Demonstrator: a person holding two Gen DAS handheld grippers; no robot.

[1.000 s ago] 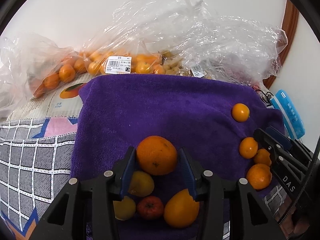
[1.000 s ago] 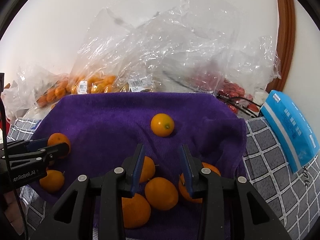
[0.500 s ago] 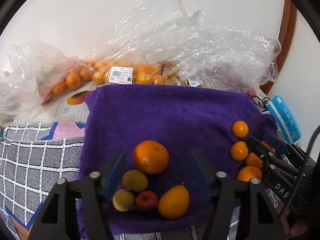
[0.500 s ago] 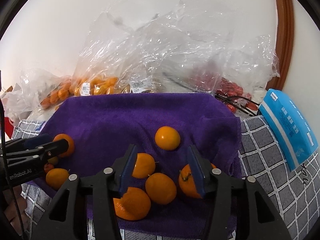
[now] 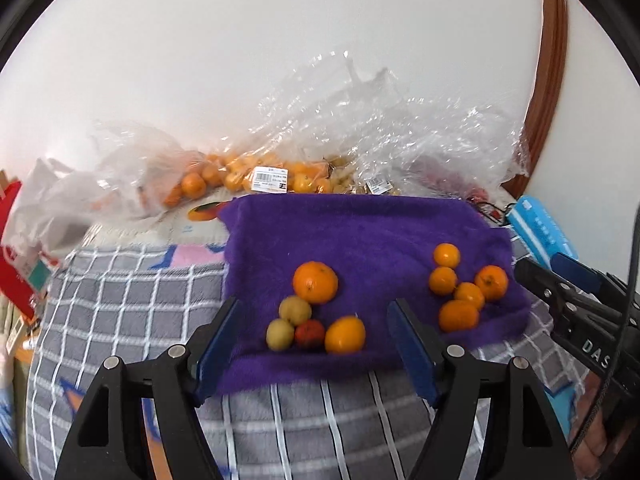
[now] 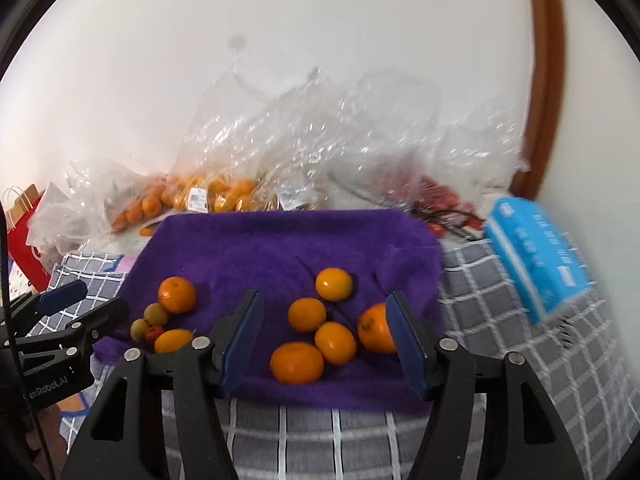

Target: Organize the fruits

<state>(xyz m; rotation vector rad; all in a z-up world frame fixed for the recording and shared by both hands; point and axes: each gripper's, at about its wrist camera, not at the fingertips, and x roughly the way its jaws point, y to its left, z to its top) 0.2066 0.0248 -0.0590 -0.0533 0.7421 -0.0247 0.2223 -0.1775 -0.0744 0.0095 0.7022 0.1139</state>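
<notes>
A purple towel [image 5: 360, 232] holds two groups of fruit. On its left lie a large orange [image 5: 315, 282], two yellow-green fruits [image 5: 295, 310], a small red fruit [image 5: 309, 333] and an oval orange fruit [image 5: 345, 335]. Several mandarins [image 6: 307, 314] cluster on its right. My left gripper [image 5: 313, 306] hovers above and behind the left group, its jaws opening with nothing pressed between them. Over the mandarins my right gripper [image 6: 324, 298] hangs likewise, jaws opening and empty. Each gripper shows at the edge of the other's view: the right gripper [image 5: 538, 266], the left gripper [image 6: 100, 298].
Crumpled clear plastic bags [image 5: 240, 172] with oranges line the wall behind the towel. A blue tissue pack [image 6: 536, 256] lies at the right, a red paper bag [image 6: 24, 232] at the far left. A grey checked blanket [image 5: 120, 300] covers the surface around the towel.
Both grippers have drawn back and risen from the towel while their jaws widened. The left one has let go of the large orange, which stays on the towel.
</notes>
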